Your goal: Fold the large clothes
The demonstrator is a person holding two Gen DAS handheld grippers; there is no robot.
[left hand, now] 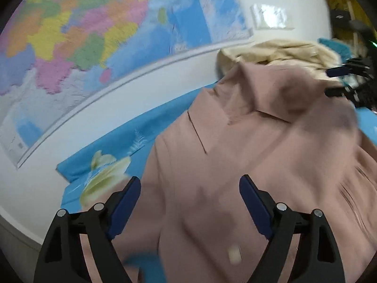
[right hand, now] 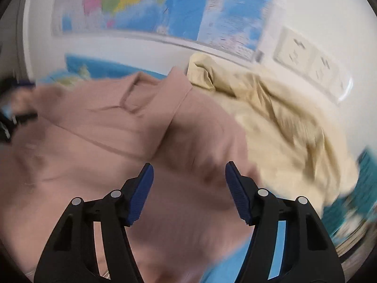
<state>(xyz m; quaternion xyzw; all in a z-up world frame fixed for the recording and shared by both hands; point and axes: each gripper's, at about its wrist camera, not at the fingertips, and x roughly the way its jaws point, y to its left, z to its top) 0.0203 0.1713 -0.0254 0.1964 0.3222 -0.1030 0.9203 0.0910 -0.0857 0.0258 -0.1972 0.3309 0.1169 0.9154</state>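
**Inspector:** Fingers first. What state are they in?

**Operator:** Both pairs of mine stand apart with nothing between the pads. My left gripper (left hand: 189,200) is spread wide above the pink garment (left hand: 247,141), its blue pads clear of the cloth. My right gripper (right hand: 189,189) is parted somewhat less, also over pink fabric and not pinching it.

**Inspector:** Location of the garment?

**Operator:** It lies on the blue floral sheet (left hand: 122,141), collar end toward the wall, partly gathered with several creases across it. Its far edge overlaps or butts against a cream-coloured garment (right hand: 282,122) heaped behind it; the pictures are smeared, so I cannot say which. A coloured wall map (left hand: 82,35) hangs above, and wall sockets (right hand: 306,56) sit to the right of it.

**Inspector:** Step in hand?

**Operator:** My judgement: between grips. Neither hand holds anything, and the pink garment is not yet a tidy fold, so a fresh hold is to be taken.

**Inspector:** Requirement for the next move?

**Operator:** Each pair of fingers must come down onto a separate edge or corner of the pink cloth and close on the pink layer only, well clear of the cream heap. The two holds should sit apart enough to keep the fabric taut when carried over.
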